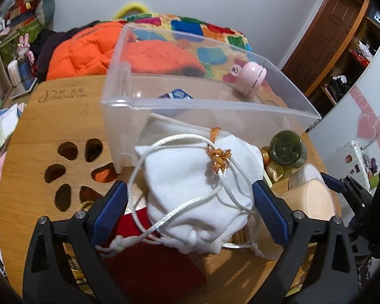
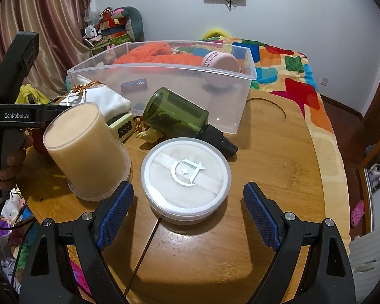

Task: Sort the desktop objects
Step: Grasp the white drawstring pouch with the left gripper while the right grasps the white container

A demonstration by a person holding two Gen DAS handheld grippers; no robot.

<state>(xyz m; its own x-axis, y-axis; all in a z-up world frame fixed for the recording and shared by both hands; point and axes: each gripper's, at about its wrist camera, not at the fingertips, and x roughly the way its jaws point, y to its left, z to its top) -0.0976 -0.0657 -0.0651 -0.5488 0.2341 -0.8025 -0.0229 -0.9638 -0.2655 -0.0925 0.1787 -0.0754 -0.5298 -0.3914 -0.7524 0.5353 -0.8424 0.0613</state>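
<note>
Straddling a white drawstring pouch (image 1: 200, 190), the left gripper (image 1: 190, 207) stands wide, pads on either side, contact w/ the cloth unclear. Pouch lies on a red cloth (image 1: 149, 266) on the wooden table (image 1: 38, 131), just short of the clear plastic bin (image 1: 164, 106) ahead, which holds a pink round gadget (image 1: 250, 76). Right gripper (image 2: 188, 207) also wide, jaws apart around a round white powder case (image 2: 186, 174), not touching. Left of it a beige jar (image 2: 83, 152); beyond, a green bottle (image 2: 174, 116) on its side.
</note>
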